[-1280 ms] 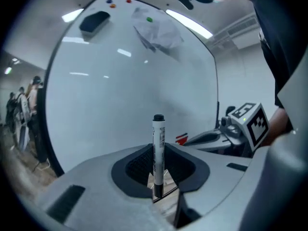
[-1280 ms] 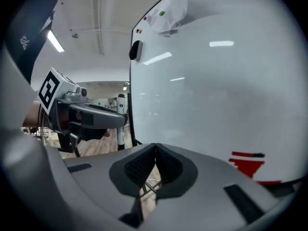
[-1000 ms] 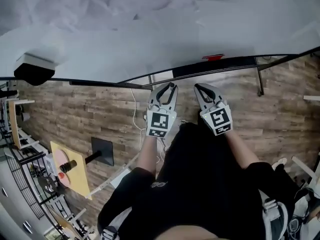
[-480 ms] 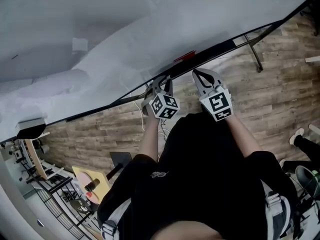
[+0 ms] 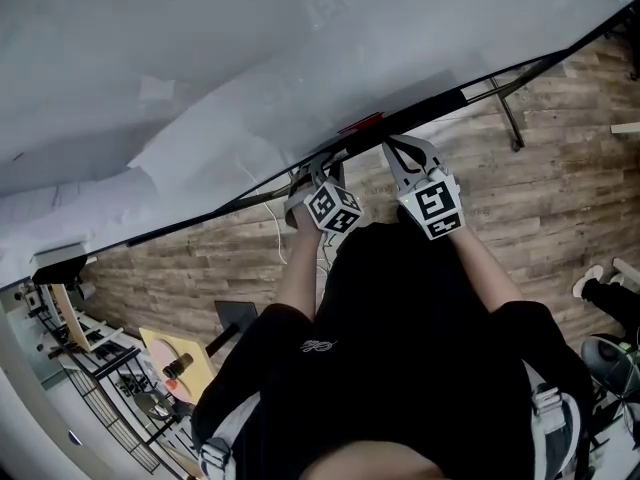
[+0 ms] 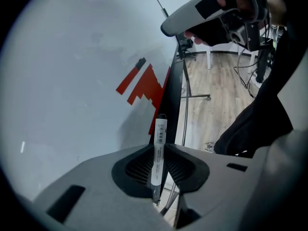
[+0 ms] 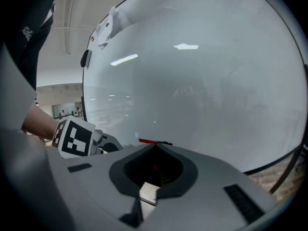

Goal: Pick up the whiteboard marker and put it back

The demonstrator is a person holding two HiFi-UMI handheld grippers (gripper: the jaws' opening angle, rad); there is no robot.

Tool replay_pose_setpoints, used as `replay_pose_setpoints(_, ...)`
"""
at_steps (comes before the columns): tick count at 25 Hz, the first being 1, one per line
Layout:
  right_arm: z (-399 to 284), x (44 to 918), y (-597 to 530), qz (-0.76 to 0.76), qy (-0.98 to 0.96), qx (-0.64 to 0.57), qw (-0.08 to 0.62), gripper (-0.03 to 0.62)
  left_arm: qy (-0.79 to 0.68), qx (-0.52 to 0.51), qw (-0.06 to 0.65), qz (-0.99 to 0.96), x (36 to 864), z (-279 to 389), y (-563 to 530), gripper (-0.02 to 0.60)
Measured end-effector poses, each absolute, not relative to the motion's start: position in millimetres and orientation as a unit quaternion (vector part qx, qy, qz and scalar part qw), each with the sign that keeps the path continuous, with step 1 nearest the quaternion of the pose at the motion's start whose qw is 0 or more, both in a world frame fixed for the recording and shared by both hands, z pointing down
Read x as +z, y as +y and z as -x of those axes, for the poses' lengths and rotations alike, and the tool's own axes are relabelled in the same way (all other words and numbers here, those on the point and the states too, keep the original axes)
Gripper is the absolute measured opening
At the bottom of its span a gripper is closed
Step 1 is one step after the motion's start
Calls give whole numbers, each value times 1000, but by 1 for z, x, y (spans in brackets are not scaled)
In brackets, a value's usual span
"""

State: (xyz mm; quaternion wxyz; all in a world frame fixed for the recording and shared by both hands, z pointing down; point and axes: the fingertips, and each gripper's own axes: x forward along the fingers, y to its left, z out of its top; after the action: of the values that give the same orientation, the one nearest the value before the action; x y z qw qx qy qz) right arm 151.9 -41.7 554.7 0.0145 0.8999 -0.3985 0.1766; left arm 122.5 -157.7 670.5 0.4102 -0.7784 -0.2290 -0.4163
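A white whiteboard marker with a black cap and a barcode label stands upright between the jaws of my left gripper, which is shut on it. It points steeply down at the black lower rail of the whiteboard. In the head view the left gripper and right gripper sit side by side at that rail. My right gripper is shut with nothing in it. A flat red thing lies on the rail just ahead of it.
The whiteboard's metal stand leg reaches down to the wood floor. A yellow board with small parts and a wire rack stand at the lower left. A shoe shows at the right edge.
Both grippers have come from over the floor up to the whiteboard's rail. The left one has rolled and tipped downward with the marker in it; the right stays shut.
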Motion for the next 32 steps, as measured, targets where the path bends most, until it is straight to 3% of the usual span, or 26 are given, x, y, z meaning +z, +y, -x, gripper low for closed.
replay_pose_setpoints(8,-159,554,-44,-889,-424,174,17,3,-213,-434,445,754,685,-121,-155,67)
replay_pose_setpoints(18,-163,559,-39,-882,-434,183,9,3,-190,-449,438,755,688,-121,-155,69)
replay_pose_setpoints(32,-160,572,-60,-873,-448,193,15,3,-140,-437,327,826,666,-121,-173,129)
